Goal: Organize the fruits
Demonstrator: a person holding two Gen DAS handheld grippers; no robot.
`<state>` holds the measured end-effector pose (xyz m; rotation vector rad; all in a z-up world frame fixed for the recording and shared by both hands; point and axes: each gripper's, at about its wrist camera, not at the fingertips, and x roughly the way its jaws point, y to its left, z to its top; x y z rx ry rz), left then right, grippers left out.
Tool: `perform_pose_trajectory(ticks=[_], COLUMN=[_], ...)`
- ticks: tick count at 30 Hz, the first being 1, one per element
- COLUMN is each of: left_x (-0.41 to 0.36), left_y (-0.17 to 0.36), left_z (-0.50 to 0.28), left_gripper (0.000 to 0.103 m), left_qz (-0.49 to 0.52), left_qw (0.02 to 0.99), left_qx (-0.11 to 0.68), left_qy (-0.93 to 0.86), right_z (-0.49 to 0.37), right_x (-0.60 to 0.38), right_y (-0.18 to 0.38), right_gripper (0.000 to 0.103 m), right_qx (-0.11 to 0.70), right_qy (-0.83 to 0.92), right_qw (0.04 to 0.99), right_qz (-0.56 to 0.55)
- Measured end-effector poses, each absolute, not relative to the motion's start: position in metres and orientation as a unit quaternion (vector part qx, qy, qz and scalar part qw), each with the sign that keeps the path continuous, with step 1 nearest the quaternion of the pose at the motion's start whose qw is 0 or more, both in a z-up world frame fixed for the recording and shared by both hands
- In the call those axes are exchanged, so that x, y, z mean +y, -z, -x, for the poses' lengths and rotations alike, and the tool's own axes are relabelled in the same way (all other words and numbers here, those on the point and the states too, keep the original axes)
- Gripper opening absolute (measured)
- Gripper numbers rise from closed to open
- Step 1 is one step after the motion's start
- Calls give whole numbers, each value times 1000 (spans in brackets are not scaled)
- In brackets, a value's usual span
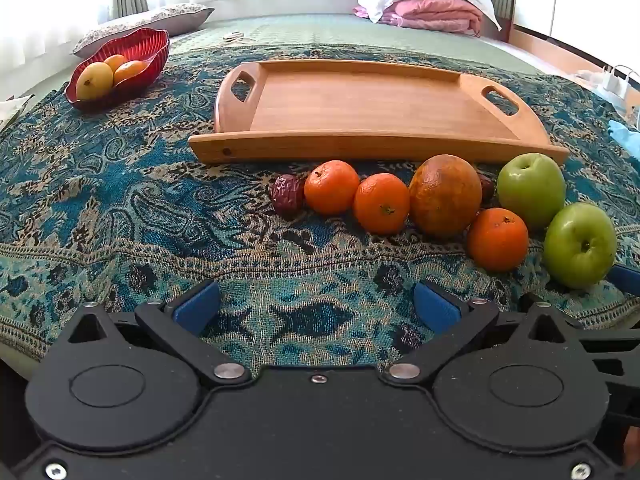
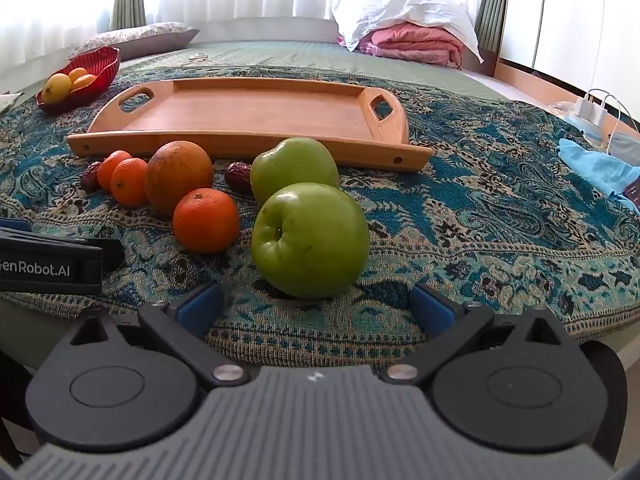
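Note:
A row of fruit lies on the patterned cloth in front of an empty wooden tray (image 1: 360, 100) (image 2: 256, 108): three tangerines (image 1: 332, 187), a large orange (image 1: 445, 195) (image 2: 179, 175), two green apples (image 1: 530, 189) (image 2: 310, 238) and dark dates (image 1: 286, 196). My left gripper (image 1: 316, 304) is open and empty, short of the fruit. My right gripper (image 2: 316, 304) is open and empty, with the near green apple just ahead between its fingers. A red bowl (image 1: 140, 46) (image 2: 102, 64) at the far left holds a yellow fruit and two orange ones.
Pillows (image 1: 148, 24) and folded pink bedding (image 2: 412, 44) lie at the back of the bed. A blue glove (image 2: 600, 170) and a white charger (image 2: 592, 110) are at the right. The left gripper's body (image 2: 48, 260) is at the left of the right wrist view.

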<state>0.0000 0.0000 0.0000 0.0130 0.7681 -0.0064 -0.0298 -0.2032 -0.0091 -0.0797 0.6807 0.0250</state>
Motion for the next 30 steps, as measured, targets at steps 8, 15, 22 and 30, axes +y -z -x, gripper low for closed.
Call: perform_pose_trajectory(ticks=[8, 15, 22, 30], left_x=[2, 0, 0, -1], left_y=[-1, -2, -2, -3], left_z=[0, 0, 1, 1], left_gripper=[103, 103, 103, 103], left_qz=[-5, -8, -8, -9], left_qw=[926, 926, 926, 926], left_qx=[377, 377, 377, 377], left_qy=[2, 1, 1, 1], right_z=[30, 30, 28, 29], right_x=[-203, -202, -203, -202], right_y=[9, 10, 10, 10], right_gripper=[103, 103, 103, 103], right_qx=[334, 336, 338, 340], right_qy=[-12, -11, -12, -13], right_qw=[942, 941, 940, 939], right_qz=[39, 44, 44, 46])
